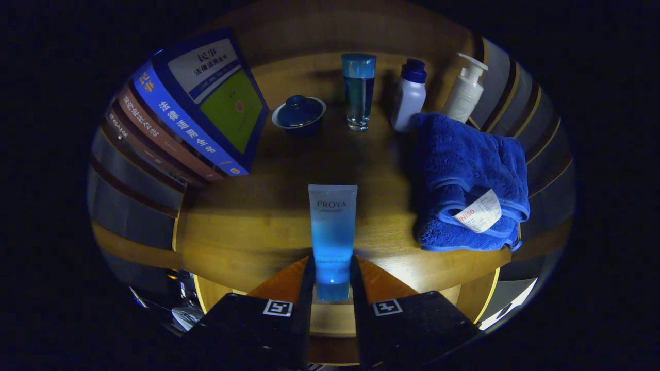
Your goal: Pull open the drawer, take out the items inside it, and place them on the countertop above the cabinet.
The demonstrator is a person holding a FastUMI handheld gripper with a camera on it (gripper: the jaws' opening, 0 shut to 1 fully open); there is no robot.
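The gripper [332,264] has two separate halves, mirror images of each other. Each half starts as a broad, dark, flat-topped block: the left block [247,330] sits at seven o'clock from the fingertips, and the right block [417,324] at five o'clock. Each block carries a small square marker with a black-and-white pattern in a white border, set at its inner front corner: the left marker [278,307] and the right marker [387,307]. From the blocks, two narrow, straight fingers [308,281] run toward twelve o'clock, each backed on its outer side by a flat wedge-shaped panel. Both fingers press on the tube [332,226] between them.
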